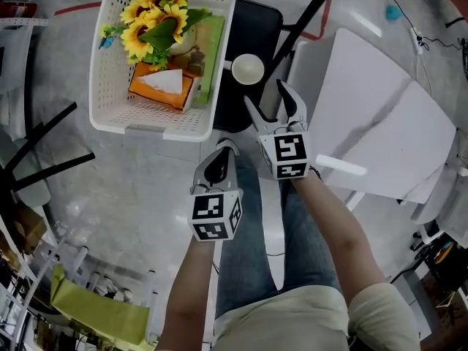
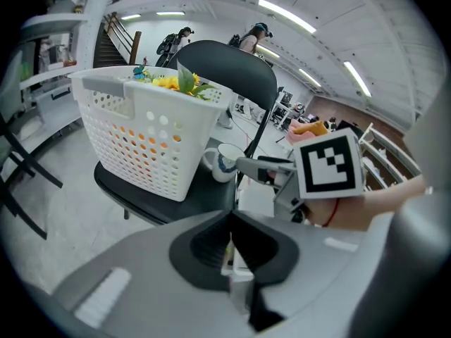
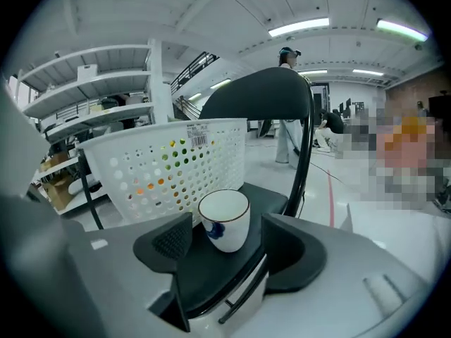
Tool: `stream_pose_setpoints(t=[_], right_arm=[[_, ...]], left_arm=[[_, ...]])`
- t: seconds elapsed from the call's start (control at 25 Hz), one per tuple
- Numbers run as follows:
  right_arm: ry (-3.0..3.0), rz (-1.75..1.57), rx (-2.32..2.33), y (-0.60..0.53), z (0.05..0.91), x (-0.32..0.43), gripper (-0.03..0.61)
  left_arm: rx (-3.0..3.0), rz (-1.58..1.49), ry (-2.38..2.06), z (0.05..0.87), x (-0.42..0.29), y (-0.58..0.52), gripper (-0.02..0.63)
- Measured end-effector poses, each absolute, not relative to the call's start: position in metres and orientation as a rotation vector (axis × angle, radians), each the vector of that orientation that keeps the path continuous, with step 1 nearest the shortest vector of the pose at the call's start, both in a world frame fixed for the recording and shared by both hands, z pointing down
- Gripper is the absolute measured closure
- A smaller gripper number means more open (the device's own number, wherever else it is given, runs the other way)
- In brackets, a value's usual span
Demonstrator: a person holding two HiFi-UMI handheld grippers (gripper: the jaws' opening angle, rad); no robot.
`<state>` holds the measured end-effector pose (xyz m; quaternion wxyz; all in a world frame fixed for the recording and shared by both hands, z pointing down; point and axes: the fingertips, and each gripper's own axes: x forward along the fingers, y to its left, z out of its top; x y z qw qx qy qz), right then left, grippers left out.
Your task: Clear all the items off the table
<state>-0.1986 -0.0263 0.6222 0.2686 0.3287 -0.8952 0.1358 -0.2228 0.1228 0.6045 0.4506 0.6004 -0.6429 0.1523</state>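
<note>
Black chair seat holds the cup just beyond the spread right claw; left claw pressed together.

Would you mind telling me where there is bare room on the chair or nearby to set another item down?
The black chair seat is bare around the cup, between the basket and the chair's black frame. The white table on the right shows a bare top. The basket is crowded with sunflowers and a tissue box.
</note>
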Motion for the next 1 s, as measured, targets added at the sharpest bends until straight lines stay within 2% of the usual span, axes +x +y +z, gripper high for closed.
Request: stream_pose_setpoints(t=[0.2,0.32,0.4,1.0], right_arm=[[-2.425,0.410,0.892,-0.014,0.601,-0.187,0.379],[-2.419,0.428,0.914,-0.007,0.587,-0.179,0.514],[-2.418,0.429,0.935,-0.003,0.577,-0.173,0.566],[-2.405,0.436,0.795,0.048,0.479,-0.138,0.580]], left_arm=[[1.473,0.353,-1.626,0.597,-0.219,0.127,0.604],[1.471,0.345,-1.647,0.589,-0.216,0.131,0.604],[1.471,0.338,-1.661,0.583,-0.215,0.133,0.604],[1.496,0.320,-1.726,0.498,-0.196,0.148,0.604]])
